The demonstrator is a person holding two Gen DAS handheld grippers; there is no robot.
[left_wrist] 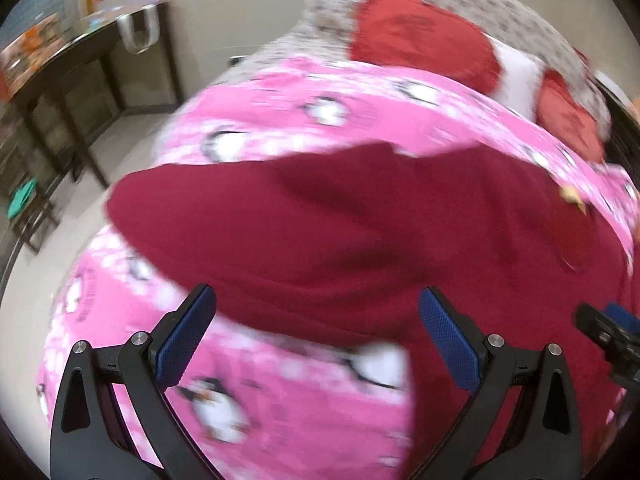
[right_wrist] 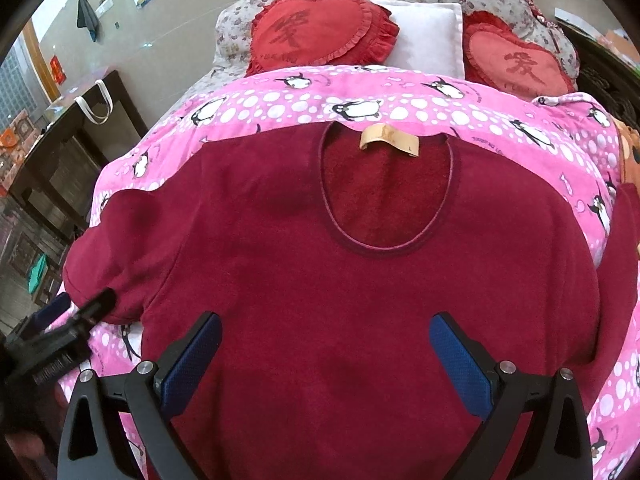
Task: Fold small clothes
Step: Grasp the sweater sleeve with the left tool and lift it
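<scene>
With both grippers' jaws apart over the spread top (right_wrist: 360, 300), the left gripper (left_wrist: 316, 336) should pinch the left sleeve (right_wrist: 116, 256) near its cuff and fold it inward, flat.

The left wrist view is motion-blurred; the maroon sweater's (right_wrist: 320, 280) hem is cut off below.

maroon top (right_wrist: 320, 280) flat on penguin blanket (right_wrist: 280, 108), r hand-held gripper (right_wrist: 325, 364) agape.

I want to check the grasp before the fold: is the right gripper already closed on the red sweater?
No, the right gripper is open, its blue pads wide apart above the dark red sweater, gripping nothing.
</scene>
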